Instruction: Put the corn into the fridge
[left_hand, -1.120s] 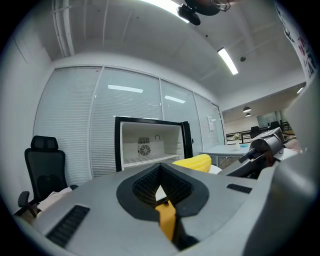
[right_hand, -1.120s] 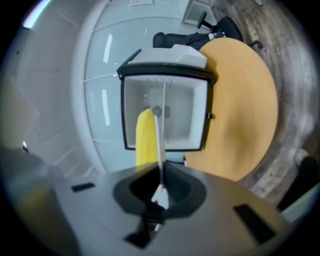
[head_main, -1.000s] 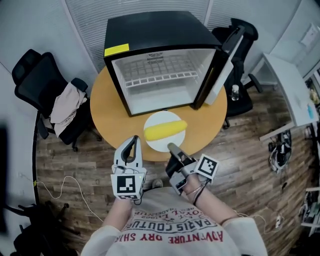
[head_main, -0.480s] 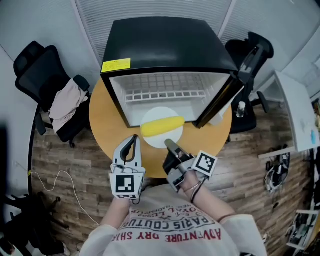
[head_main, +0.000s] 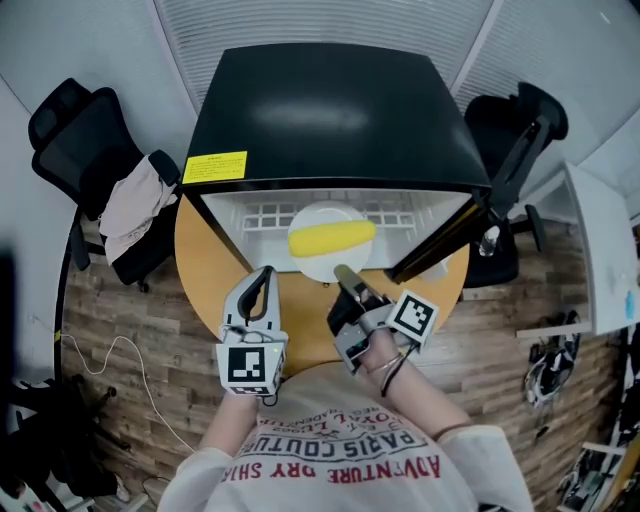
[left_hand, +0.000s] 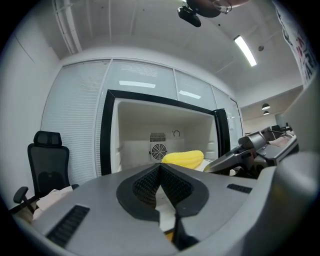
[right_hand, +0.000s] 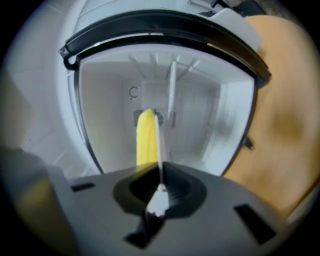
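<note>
While the right gripper (head_main: 345, 275) has its jaws clamped tight on the near rim of a white plate (head_main: 325, 213), the corn (head_main: 332, 238) is just lying crosswise on that plate, a bit beyond the jaw tips and not touching them. So the jaws grip the plate, not the corn itself.

From the head view, plate and corn sit right at the mouth of the open black fridge (head_main: 330, 110), under its front edge. Can't honestly tell how far inside they are, or whether the plate rests on anything. The fridge stands on a round wooden table (head_main: 200, 260), with its door (head_main: 440, 245) swung out to the right.

The right gripper view shows the plate edge-on as a thin white line running out from the pinched jaws, corn (right_hand: 145, 137) just left of it, white fridge interior behind.

The left gripper (head_main: 265, 275) is beside the right one, over the table edge, jaws together with nothing between them. In its own view the corn (left_hand: 183, 158) shows up past the jaws and a little right, in front of the fan grille (left_hand: 158, 150) on the fridge's back wall.
</note>
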